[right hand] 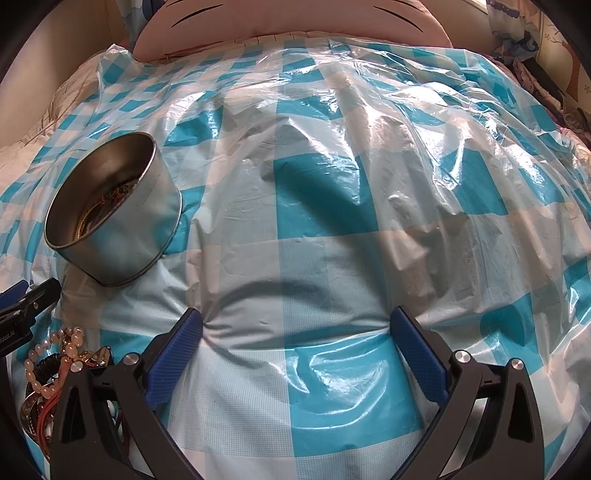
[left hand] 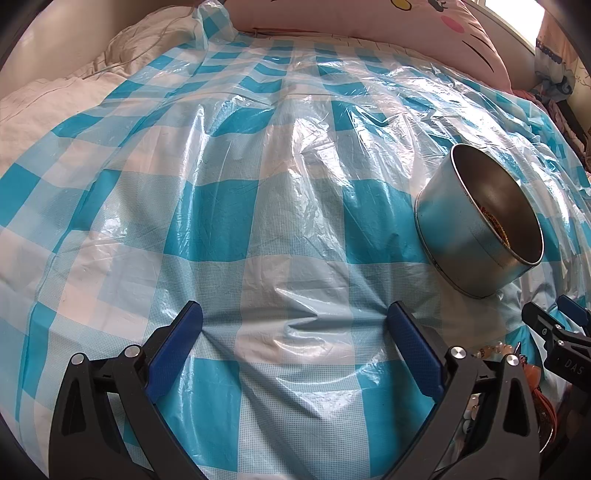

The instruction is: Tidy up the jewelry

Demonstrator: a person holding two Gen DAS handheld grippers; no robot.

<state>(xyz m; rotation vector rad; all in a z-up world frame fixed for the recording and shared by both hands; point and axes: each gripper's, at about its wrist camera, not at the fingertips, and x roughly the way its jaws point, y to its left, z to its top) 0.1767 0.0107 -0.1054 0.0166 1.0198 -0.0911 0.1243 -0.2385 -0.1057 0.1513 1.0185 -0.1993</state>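
Note:
A round metal tin (left hand: 476,229) stands open on the checked plastic sheet, with some gold and dark jewelry inside; it also shows in the right wrist view (right hand: 114,218). A pile of loose jewelry (right hand: 55,365), with a pale pink bead string, dark pieces and red cord, lies between the two grippers; part of it shows in the left wrist view (left hand: 498,354). My left gripper (left hand: 295,325) is open and empty, pressing on the sheet left of the tin. My right gripper (right hand: 295,325) is open and empty, right of the tin and pile.
A blue and white checked plastic sheet (left hand: 258,166) covers a soft bed. A pink cartoon-cat pillow (left hand: 424,22) lies at the far edge. White bedding (left hand: 74,74) lies at the far left. The right gripper's tip (left hand: 554,325) shows beside the pile.

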